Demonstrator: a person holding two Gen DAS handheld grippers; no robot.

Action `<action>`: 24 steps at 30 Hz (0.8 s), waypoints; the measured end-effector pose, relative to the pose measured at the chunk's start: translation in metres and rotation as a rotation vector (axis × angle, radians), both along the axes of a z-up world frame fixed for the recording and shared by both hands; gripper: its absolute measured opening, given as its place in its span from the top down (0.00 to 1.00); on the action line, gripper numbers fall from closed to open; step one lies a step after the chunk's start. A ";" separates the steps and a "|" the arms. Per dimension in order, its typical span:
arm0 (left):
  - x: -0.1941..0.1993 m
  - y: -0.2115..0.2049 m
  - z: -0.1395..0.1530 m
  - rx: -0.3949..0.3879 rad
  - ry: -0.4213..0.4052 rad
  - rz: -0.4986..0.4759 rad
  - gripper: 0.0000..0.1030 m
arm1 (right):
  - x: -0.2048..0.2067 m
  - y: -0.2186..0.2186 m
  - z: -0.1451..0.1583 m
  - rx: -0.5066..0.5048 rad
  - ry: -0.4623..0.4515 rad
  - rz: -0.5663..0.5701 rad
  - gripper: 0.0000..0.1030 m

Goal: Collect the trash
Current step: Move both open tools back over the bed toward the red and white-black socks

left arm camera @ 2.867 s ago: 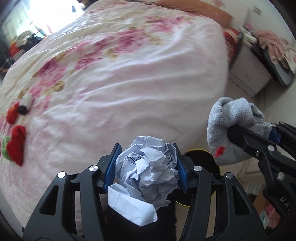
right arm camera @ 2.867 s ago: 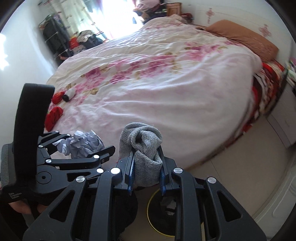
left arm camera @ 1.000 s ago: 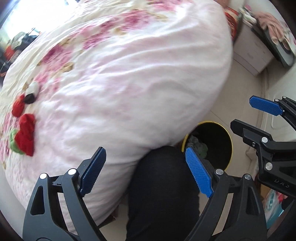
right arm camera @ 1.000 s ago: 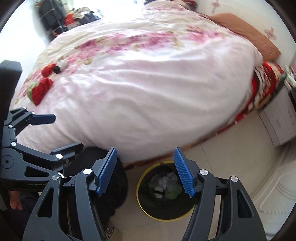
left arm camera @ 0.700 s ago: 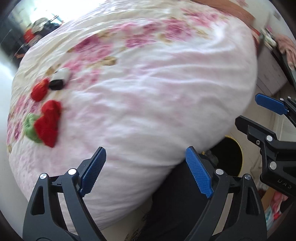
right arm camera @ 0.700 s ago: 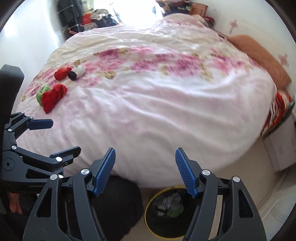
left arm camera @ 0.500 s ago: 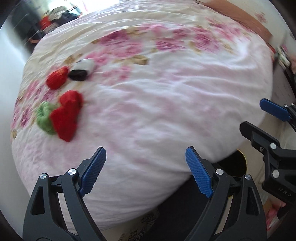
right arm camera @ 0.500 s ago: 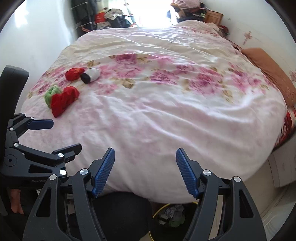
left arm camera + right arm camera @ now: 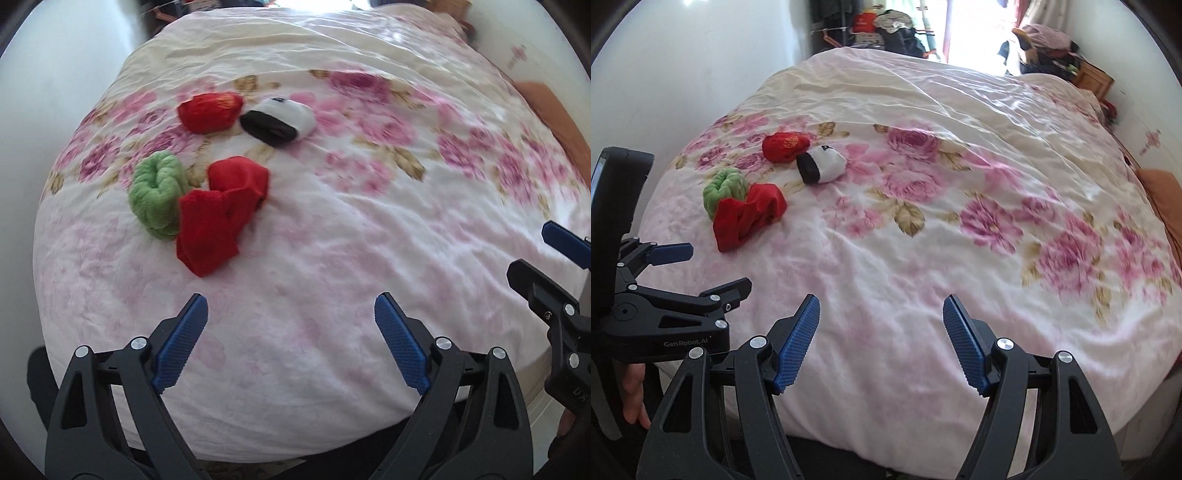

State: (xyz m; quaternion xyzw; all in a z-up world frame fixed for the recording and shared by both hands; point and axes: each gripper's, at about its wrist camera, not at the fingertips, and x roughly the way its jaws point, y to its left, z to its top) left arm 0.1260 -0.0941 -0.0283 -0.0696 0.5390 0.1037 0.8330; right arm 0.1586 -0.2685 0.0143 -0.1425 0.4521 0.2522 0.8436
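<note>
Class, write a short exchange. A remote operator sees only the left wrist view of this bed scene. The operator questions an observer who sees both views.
Operator: My left wrist view shows only the edge of the right hand-held gripper. Is it holding anything?
Observer: No. The right wrist view shows its jaws wide apart, with only the bedspread between them.
Operator: There's a blurred mark on the black-and-white sock bundle. Can you read it?
Observer: Yes. In the right wrist view it is a dark letter R on the white part.
</note>
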 end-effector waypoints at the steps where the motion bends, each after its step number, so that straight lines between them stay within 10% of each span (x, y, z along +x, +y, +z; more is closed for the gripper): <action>1: 0.002 0.004 -0.001 -0.017 -0.003 0.027 0.13 | 0.006 0.003 0.000 -0.001 0.000 0.015 0.33; 24: 0.056 0.046 -0.040 -0.115 0.047 0.452 0.13 | 0.136 0.102 -0.040 -0.030 0.046 0.436 0.31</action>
